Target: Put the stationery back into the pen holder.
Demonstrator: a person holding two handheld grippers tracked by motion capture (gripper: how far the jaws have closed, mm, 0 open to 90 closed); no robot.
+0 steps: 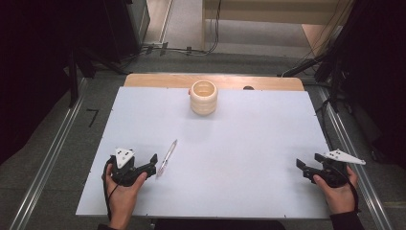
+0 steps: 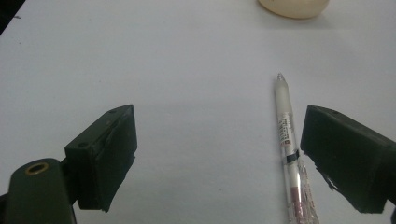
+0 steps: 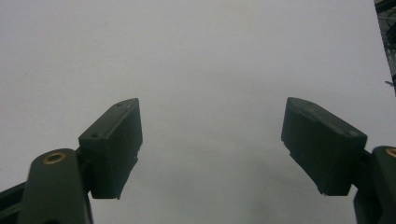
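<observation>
Left tongs [image 1: 152, 164] and right tongs [image 1: 302, 167]: black bodies, blocky black jaws, brass-ringed pivot screws, pale three-cornered top plates with dark dots, black trailing cables. Dark sleeve cuffs.

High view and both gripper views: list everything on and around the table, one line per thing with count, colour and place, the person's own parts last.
Pen: one, clear with white and pink inside, lying flat at the near left of the table, just right of the left gripper.
Cup: one, pale wooden, upright at the far middle of the table.
Table: one, white top, with a wooden edge along the far side.
Cables: several, black, on the floor beyond the table.
Left gripper: one, black, open, near left, the pen beside its right jaw.
Right gripper: one, black, open, near right, over bare table.
Hands: two, each holding a gripper.
</observation>
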